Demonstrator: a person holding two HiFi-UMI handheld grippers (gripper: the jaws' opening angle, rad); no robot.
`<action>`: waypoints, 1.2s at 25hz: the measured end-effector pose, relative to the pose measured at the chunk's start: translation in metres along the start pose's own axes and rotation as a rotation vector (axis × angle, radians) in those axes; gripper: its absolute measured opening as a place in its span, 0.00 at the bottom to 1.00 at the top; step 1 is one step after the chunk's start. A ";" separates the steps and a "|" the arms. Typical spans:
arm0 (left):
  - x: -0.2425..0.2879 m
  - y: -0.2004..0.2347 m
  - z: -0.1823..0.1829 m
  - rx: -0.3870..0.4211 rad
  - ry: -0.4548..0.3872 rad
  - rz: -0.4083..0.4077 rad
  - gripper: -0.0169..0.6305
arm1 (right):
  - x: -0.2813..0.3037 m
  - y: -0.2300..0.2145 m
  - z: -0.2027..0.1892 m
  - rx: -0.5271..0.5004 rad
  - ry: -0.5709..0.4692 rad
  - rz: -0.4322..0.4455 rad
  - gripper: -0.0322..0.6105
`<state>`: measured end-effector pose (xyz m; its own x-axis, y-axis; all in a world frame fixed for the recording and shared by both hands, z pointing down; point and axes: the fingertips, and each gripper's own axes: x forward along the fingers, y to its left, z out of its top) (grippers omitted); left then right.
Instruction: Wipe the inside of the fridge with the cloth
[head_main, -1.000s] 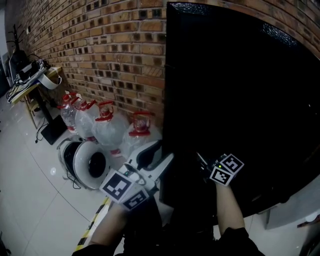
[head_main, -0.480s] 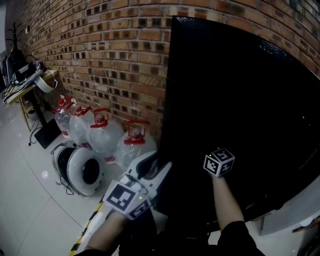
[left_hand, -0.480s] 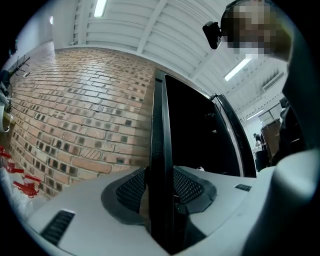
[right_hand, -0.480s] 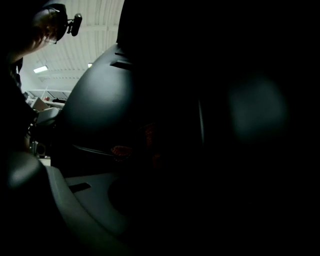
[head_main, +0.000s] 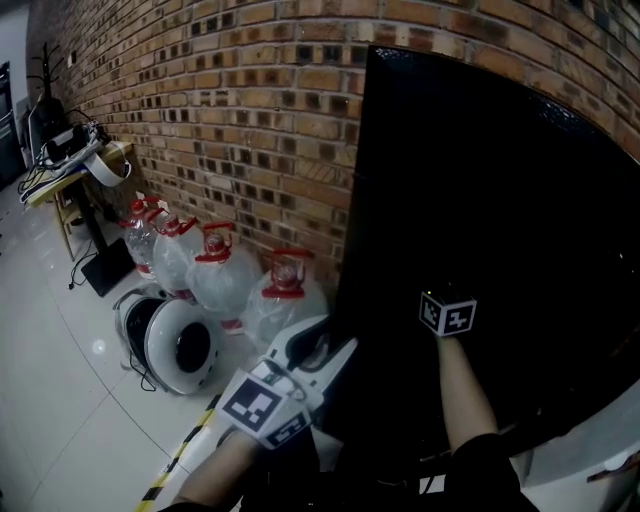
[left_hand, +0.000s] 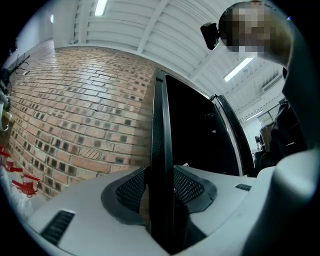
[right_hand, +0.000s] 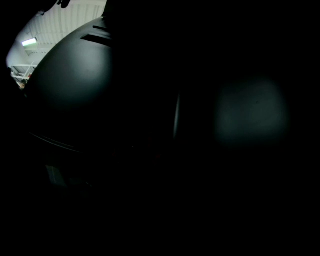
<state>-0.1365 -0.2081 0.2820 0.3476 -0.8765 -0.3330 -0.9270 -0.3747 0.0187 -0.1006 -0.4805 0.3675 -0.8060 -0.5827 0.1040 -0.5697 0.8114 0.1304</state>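
The fridge is a tall black bulk that stands straight ahead of both grippers, against the brick wall. The left gripper is at the fridge's left edge, pointing slightly upward. In the left gripper view its jaws are clamped on the thin black edge of the fridge door, with one mesh pad pressed on each side. The dark inside of the fridge opens just to the right of that edge.

The right gripper reaches forward into the black of the fridge, well to the right of the left one. Its marker cube is all that stands out in the head view. The right gripper view is almost wholly dark, so neither its jaws nor the cloth can be made out.

The only print in view is the black-and-white square markers on the gripper cubes. To the left of the left gripper, clear water jugs with red caps stand along the wall.
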 end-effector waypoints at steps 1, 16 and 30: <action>0.000 0.000 0.000 -0.001 -0.002 0.001 0.30 | 0.002 -0.004 -0.001 0.001 0.004 -0.014 0.17; 0.000 0.004 -0.007 0.004 0.007 0.042 0.30 | 0.013 -0.032 -0.012 -0.027 0.015 -0.168 0.17; 0.001 0.000 -0.002 -0.006 0.004 0.036 0.30 | -0.130 0.105 0.003 0.022 -0.123 0.432 0.17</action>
<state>-0.1361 -0.2098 0.2838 0.3142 -0.8907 -0.3286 -0.9381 -0.3445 0.0367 -0.0564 -0.3191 0.3650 -0.9831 -0.1811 0.0264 -0.1786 0.9807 0.0792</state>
